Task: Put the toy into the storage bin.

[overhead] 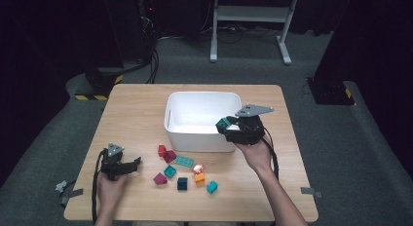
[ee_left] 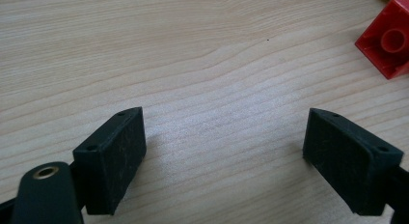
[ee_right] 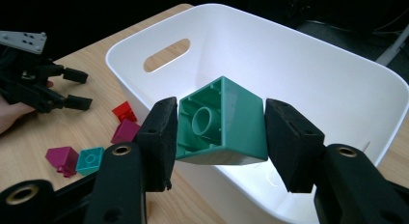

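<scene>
Right gripper (ee_right: 219,132): jaws part closed, pads pressed against two opposite sides of a green block (ee_right: 223,122). Block held tilted, hollow underside with its round tube turned toward the camera. Directly beyond and beneath the jaws: white bin (ee_right: 308,64), block poised over its near rim, oval handle slot up and to the left of the jaws. In the high view, gripper (overhead: 228,122) and block (overhead: 223,122) at the bin's front right corner (overhead: 171,102).

Left gripper (ee_left: 224,137): jaws spread wide, nothing between them, bare wooden table (ee_left: 193,55) under and ahead. Red block (ee_left: 389,43) well off to the upper right of the jaws, hollow side up. Pads low over the wood; contact cannot be told.

Farther out, in the high view: left gripper (overhead: 137,162) just left of the loose blocks (overhead: 182,170) scattered in front of the bin.
</scene>
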The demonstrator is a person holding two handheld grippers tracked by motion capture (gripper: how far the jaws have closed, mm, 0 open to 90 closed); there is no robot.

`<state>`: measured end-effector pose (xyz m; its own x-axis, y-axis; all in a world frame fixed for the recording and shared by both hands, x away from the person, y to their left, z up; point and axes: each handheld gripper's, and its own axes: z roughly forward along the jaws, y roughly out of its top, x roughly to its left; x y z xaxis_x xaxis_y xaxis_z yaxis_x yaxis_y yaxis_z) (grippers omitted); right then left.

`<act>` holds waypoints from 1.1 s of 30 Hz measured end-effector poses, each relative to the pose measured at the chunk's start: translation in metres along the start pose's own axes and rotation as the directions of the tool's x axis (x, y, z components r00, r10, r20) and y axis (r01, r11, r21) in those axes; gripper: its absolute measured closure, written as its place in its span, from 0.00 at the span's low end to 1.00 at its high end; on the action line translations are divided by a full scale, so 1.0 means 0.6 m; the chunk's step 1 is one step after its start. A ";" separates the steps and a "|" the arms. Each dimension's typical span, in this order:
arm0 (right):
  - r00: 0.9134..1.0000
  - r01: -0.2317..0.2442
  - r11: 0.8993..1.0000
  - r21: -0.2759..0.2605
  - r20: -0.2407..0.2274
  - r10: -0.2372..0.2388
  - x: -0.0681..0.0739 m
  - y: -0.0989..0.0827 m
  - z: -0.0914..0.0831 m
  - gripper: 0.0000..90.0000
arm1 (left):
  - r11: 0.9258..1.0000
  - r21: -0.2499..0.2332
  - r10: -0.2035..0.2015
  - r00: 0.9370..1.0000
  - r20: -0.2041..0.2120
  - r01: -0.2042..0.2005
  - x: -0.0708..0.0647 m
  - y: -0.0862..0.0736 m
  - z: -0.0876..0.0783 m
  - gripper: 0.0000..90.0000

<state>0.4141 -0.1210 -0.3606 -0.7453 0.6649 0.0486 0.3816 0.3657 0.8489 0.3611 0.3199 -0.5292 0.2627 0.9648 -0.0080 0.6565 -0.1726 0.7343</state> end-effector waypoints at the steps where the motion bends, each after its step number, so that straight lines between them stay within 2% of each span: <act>1: 1.000 -0.005 1.000 0.006 0.004 0.005 -0.003 0.002 0.004 0.53 | 1.000 0.000 0.000 1.000 0.000 0.000 0.000 0.000 0.000 0.17; 4: 1.000 -0.024 1.000 0.012 0.013 0.024 -0.009 0.006 0.012 0.53 | 1.000 0.000 -0.001 1.000 0.000 0.001 0.000 0.000 0.000 0.17; 19: 0.998 -0.031 0.998 0.056 0.049 0.029 -0.033 0.038 0.053 0.53 | 1.000 0.000 -0.001 1.000 0.000 0.001 0.000 0.000 0.000 0.17; 29: 0.997 -0.052 0.993 0.107 0.068 0.045 -0.047 0.041 0.087 0.53 | 1.000 0.000 -0.001 1.000 0.000 0.001 0.000 0.000 0.000 0.17; 33: 0.995 -0.046 0.992 0.121 0.089 0.035 -0.049 0.042 0.098 0.52 | 1.000 0.000 0.000 1.000 0.001 0.000 0.000 0.000 0.000 0.17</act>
<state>0.4781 -0.0928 -0.3714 -0.6801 0.7325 0.0313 0.4786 0.4113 0.7758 0.3610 0.3200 -0.5291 0.2629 0.9648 -0.0088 0.6568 -0.1723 0.7341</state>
